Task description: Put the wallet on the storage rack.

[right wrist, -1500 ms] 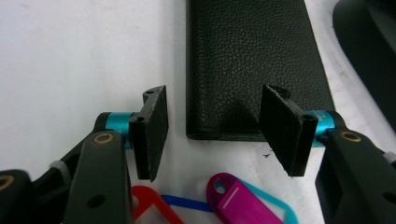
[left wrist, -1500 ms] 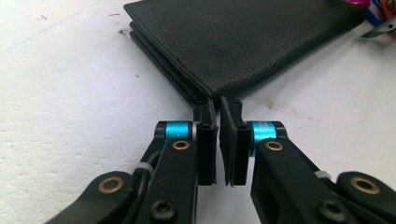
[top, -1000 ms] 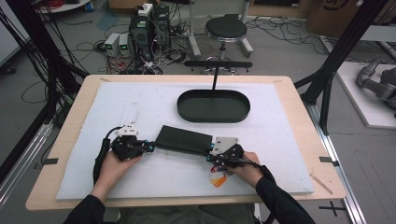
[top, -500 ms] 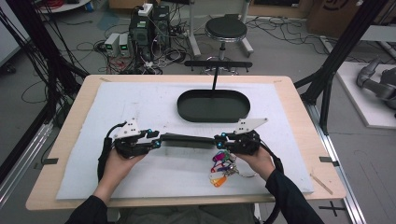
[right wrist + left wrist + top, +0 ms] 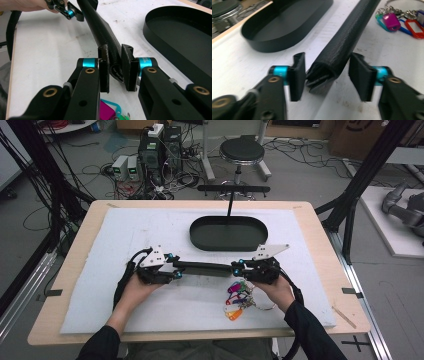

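A long black textured case (image 5: 206, 268), folded or rolled into a narrow tube shape, is lying across the white mat (image 5: 150, 230) on the counter (image 5: 80, 235), stretching left to right between the two grippers. The left hand-held gripper (image 5: 325, 75) is standing with its jaws spread wide around the case's left end, one pad touching it or nearly so, the other apart from it. The right hand-held gripper (image 5: 115, 68) is clamping the case's right end, its jaws narrow and pressing both sides. Just on the near side of the case, toward the right hand (image 5: 275, 287), a bunch of keys with coloured tags (image 5: 237, 297) is lying on the mat. Farther off, beyond the case, a black oval tray (image 5: 200, 234) is sitting on the mat. Past the counter's far edge, a round stool (image 5: 242, 151) is standing on the floor among cables.
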{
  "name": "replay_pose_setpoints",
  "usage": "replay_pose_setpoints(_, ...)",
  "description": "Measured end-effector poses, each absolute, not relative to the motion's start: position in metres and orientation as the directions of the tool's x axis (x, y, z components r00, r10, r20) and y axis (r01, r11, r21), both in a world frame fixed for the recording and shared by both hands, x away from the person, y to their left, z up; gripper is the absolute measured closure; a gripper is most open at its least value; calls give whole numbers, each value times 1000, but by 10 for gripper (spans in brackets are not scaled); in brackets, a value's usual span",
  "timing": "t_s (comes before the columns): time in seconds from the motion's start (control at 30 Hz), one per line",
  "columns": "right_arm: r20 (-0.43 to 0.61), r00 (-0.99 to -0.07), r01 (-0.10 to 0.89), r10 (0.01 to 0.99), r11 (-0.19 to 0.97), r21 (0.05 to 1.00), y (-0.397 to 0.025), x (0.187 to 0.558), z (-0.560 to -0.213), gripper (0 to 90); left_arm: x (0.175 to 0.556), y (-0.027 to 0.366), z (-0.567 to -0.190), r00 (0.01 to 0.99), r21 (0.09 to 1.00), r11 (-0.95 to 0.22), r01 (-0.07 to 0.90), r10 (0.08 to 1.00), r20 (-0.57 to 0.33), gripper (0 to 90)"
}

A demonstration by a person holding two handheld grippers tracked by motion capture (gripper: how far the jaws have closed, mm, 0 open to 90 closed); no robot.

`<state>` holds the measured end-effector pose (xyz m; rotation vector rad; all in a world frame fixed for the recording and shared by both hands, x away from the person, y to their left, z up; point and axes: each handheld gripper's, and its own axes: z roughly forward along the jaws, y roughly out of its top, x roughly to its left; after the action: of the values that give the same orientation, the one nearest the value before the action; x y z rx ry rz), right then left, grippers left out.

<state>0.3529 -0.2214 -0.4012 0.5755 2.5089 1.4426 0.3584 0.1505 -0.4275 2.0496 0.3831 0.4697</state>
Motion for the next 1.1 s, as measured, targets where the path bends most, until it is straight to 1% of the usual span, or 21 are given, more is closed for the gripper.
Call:
replay_pose_setpoints(0.03,27,-904,237,427,449,862,-222,353,-401,781,359,150,-427,876,870,-487,73,449,177,548)
replay_pose_setpoints(0.1,28,-892,247,451,436,866,-225,355,-401,760,359,150,-426,884,875,-478,76,438,163,652)
replay_pose_setpoints(0.13,36,-885,257,464,424,868,-227,356,-400,741,358,150,-425,889,878,-472,78,432,154,681)
replay_pose_setpoints(0.17,43,-879,266,475,413,871,-230,358,-401,710,358,150,-424,893,876,-477,73,422,156,704)
replay_pose_setpoints(0.2,48,-870,275,491,402,874,-232,359,-401,660,357,149,-424,897,885,-458,83,421,133,724)
replay_pose_setpoints(0.3,71,-849,311,524,386,868,-236,365,-404,498,358,150,-423,906,898,-420,128,418,66,745)
replay_pose_setpoints(0.33,75,-847,319,526,392,863,-237,366,-406,464,357,151,-423,910,901,-413,131,411,57,746)
replay_pose_setpoints(0.37,76,-846,323,527,395,860,-237,367,-407,448,357,152,-423,913,901,-415,127,405,58,748)
replay_pose_setpoints(0.47,70,-849,313,525,391,866,-238,366,-406,393,355,154,-420,922,912,-386,137,386,25,752)
replay_pose_setpoints(0.57,71,-861,298,503,388,872,-237,366,-406,369,353,156,-417,926,923,-356,145,378,1,753)
replay_pose_setpoints(0.7,67,-878,284,473,404,869,-232,365,-407,366,352,160,-416,928,943,-282,178,366,-66,756)
replay_pose_setpoints(0.8,63,-881,285,468,421,861,-229,366,-410,349,351,161,-417,930,953,-235,192,353,-100,757)
replay_pose_setpoints(0.93,88,-881,304,464,414,858,-228,368,-412,337,349,161,-417,935,965,-173,196,329,-131,760)
replay_pose_setpoints(1.0,101,-890,302,444,408,862,-227,368,-412,374,348,160,-415,940,969,-152,196,311,-141,759)
replay_pose_setpoints(1.07,102,-905,283,413,405,869,-227,366,-410,455,347,159,-414,943,970,-149,190,302,-138,759)
replay_pose_setpoints(1.1,99,-914,268,393,402,875,-227,365,-409,520,346,159,-414,943,971,-148,188,302,-136,758)
